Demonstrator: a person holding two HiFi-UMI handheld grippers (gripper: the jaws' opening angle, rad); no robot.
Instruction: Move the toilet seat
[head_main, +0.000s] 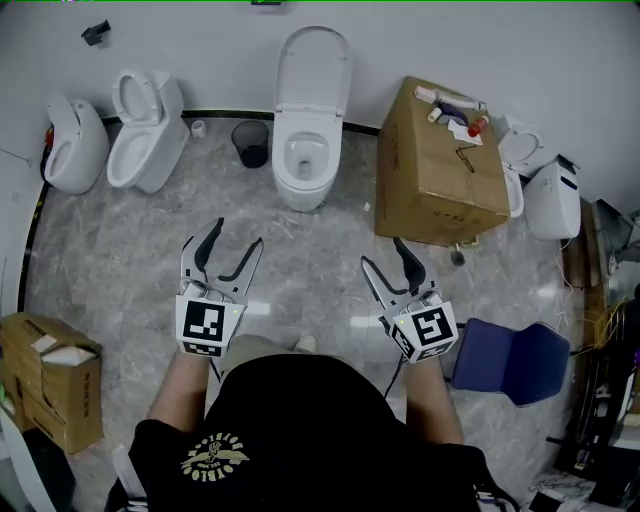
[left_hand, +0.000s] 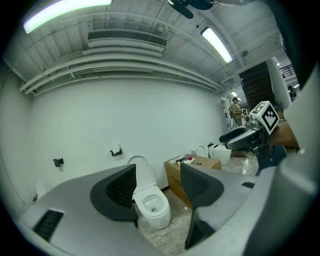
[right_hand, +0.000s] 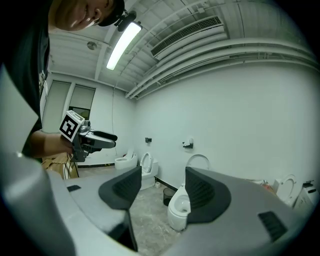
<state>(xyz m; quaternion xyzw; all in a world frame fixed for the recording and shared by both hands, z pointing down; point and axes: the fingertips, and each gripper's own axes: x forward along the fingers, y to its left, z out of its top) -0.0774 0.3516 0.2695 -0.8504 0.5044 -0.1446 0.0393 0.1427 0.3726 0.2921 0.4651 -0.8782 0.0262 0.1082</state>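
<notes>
— White porcelain: the toilet (head_main: 305, 160) stands by the back wall, its seat (head_main: 313, 68) apparently raised, well apart from both claws.
— Yes, the left claw (head_main: 228, 256) and right claw (head_main: 392, 264) gape empty. Best to approach squarely and grip the seat's edge.

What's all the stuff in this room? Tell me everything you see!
Middle toilet: one, white, lid up, against the wall.
Left toilets: two, white, by the wall.
Bin: one, black, left of the middle toilet.
Big box: one, brown, right of the middle toilet.
Right toilets: count unclear, white, beyond the big box.
Small box: one, brown, bottom left.
Chair: one, blue, bottom right.
Left claw: one, black-and-white, open, empty.
Right claw: one, black-and-white, open, empty.
</notes>
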